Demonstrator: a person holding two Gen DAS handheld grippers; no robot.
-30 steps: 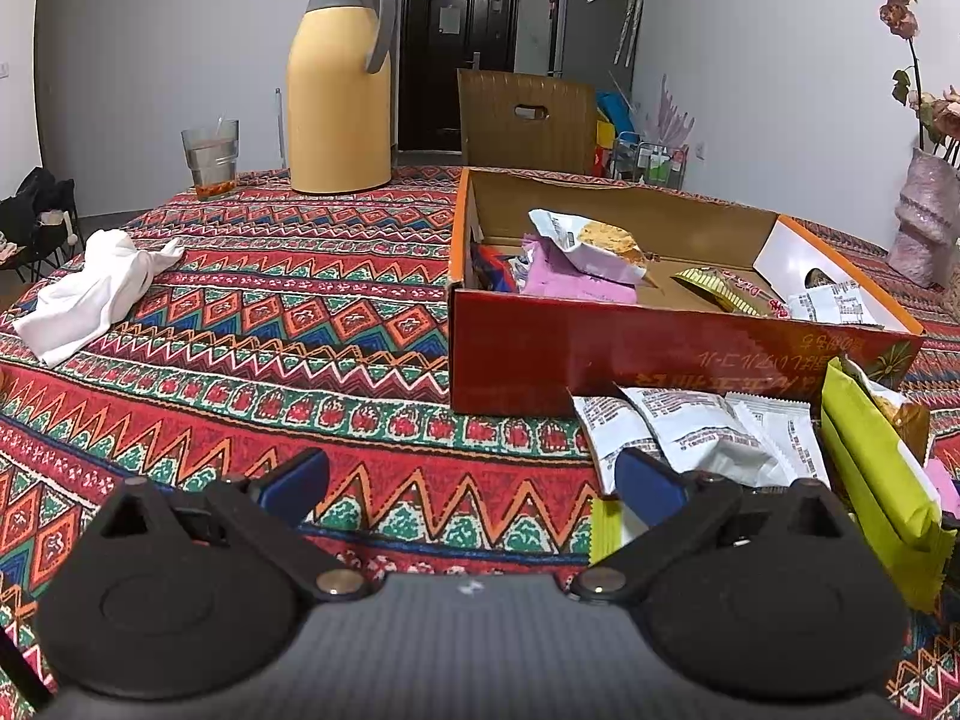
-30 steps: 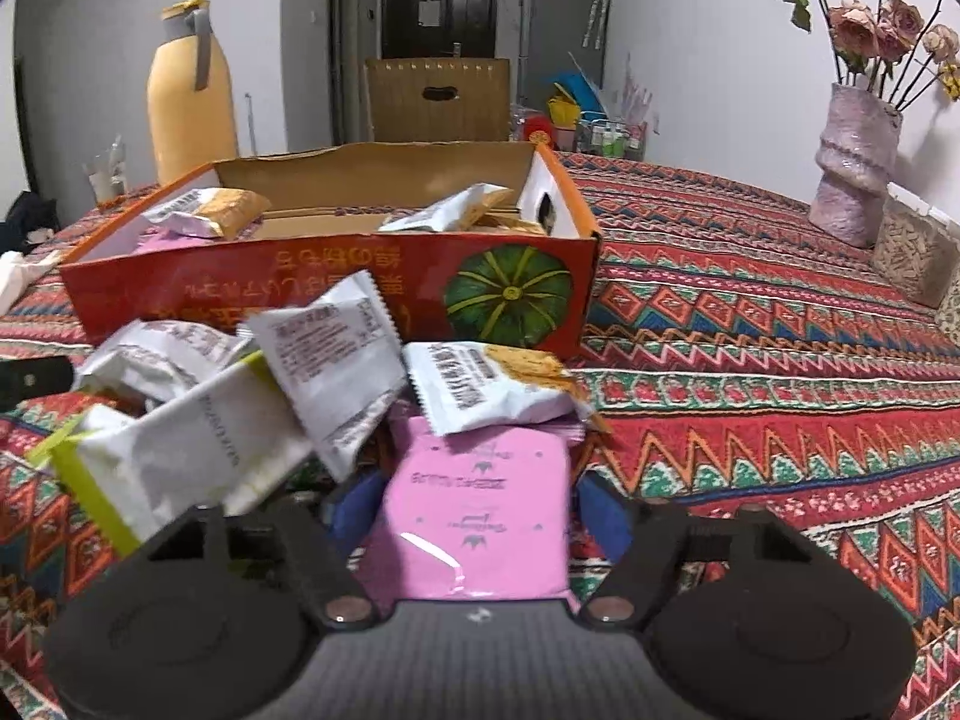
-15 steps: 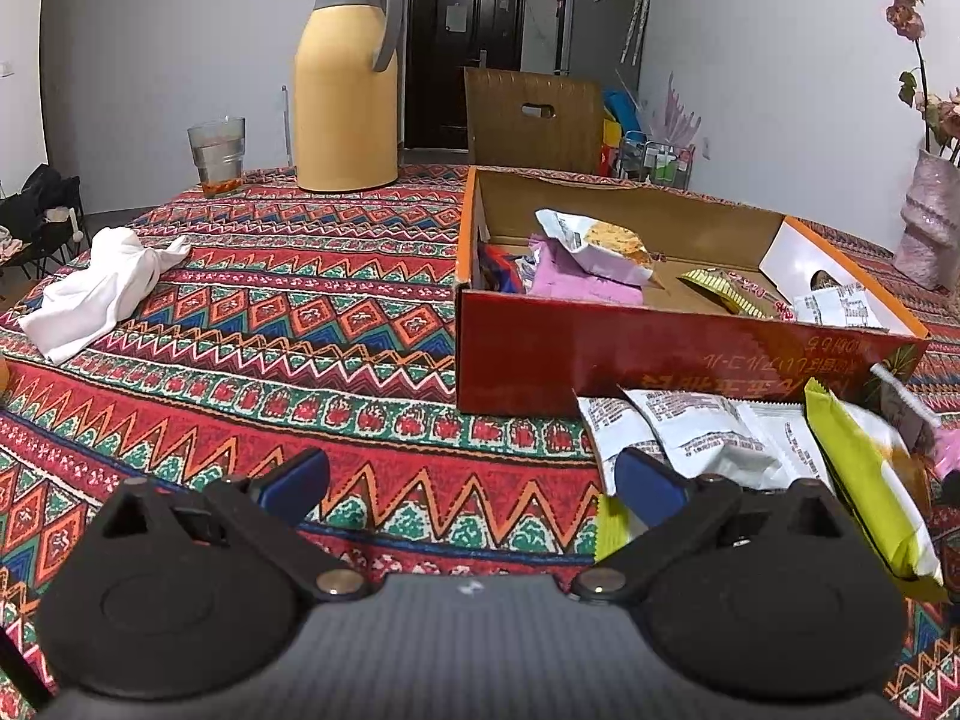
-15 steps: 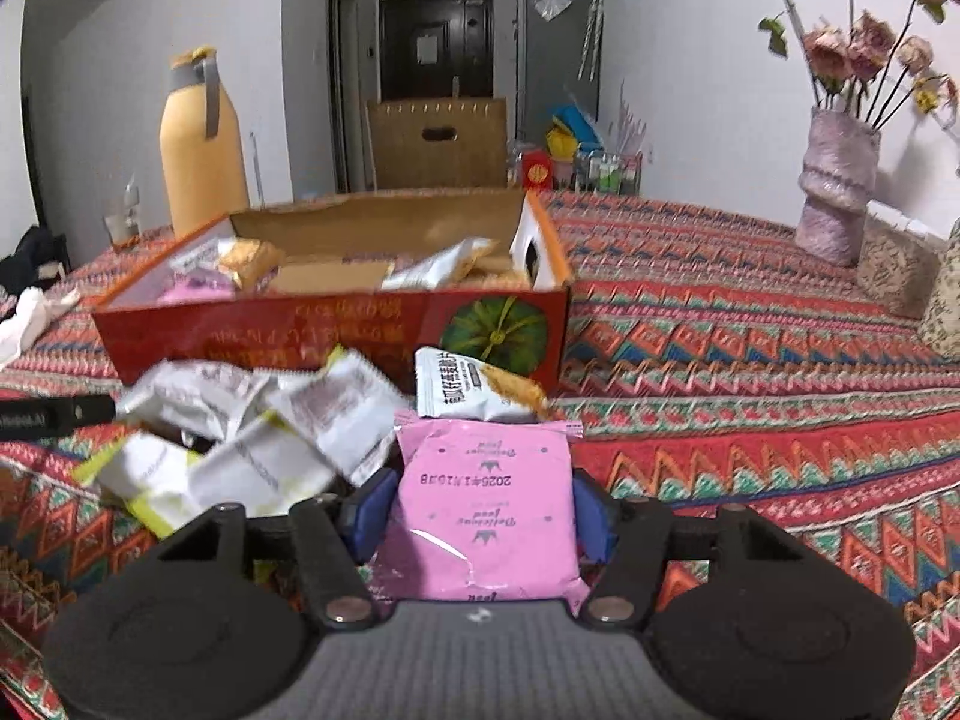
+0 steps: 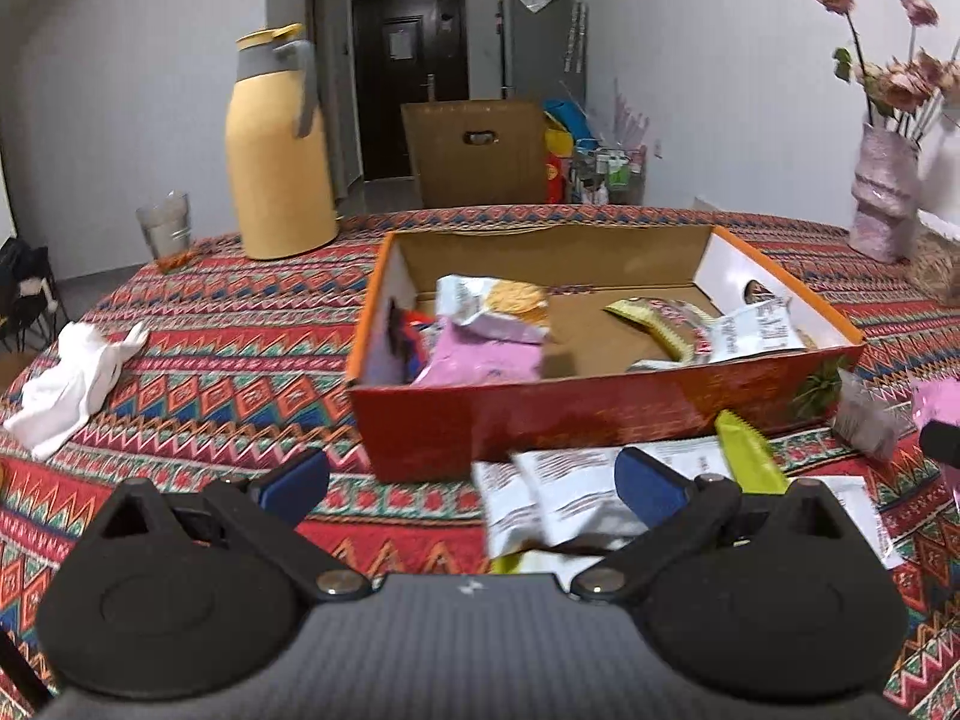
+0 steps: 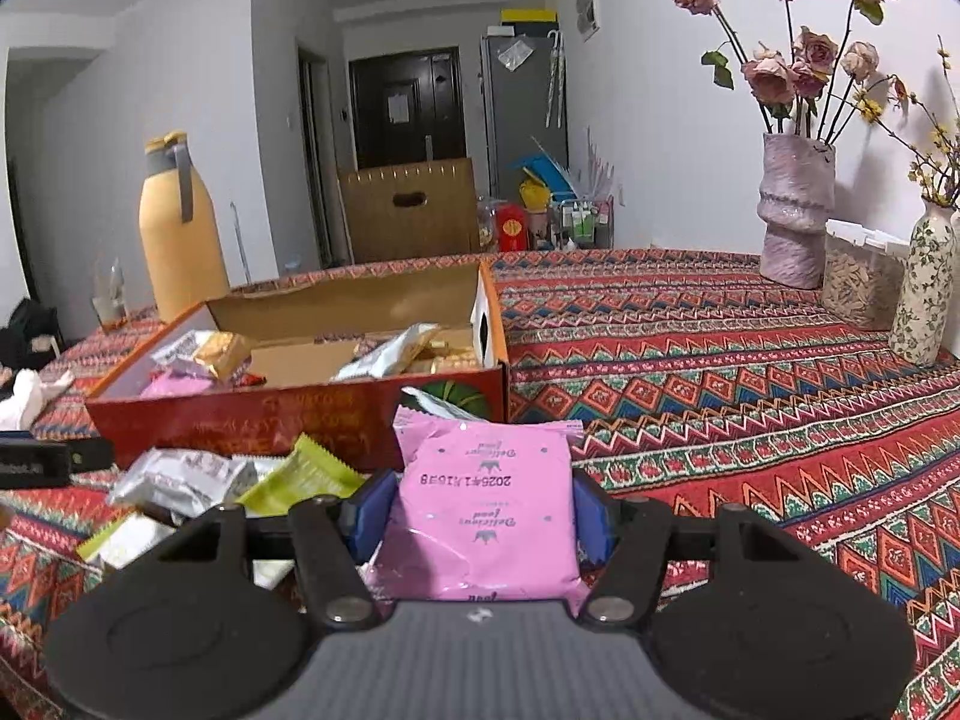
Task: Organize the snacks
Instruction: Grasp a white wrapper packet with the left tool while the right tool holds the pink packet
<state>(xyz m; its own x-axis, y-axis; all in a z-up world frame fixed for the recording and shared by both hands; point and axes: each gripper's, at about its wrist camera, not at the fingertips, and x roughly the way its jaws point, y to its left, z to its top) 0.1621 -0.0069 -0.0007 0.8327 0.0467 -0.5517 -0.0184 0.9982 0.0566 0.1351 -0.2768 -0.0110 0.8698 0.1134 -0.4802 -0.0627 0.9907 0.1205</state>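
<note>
The surface (image 6: 720,372) is covered in a red zigzag pattern with blue and green bits. The box (image 5: 570,414) is seen as orange-red outside, plain brown inside. A pink packet (image 6: 486,516) and a yellow jug (image 5: 279,162) are spotted too.

The right tongs (image 6: 480,510) point a little downward, and the blue pads (image 6: 372,510) press on both sides of a pink packet (image 6: 483,504). The left tongs (image 5: 474,480) stand wide apart, holding nothing, also tilted downward.

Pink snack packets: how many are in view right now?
2: one pink packet clamped in the right claw, one pink packet lying inside the box. Others may be buried.
</note>
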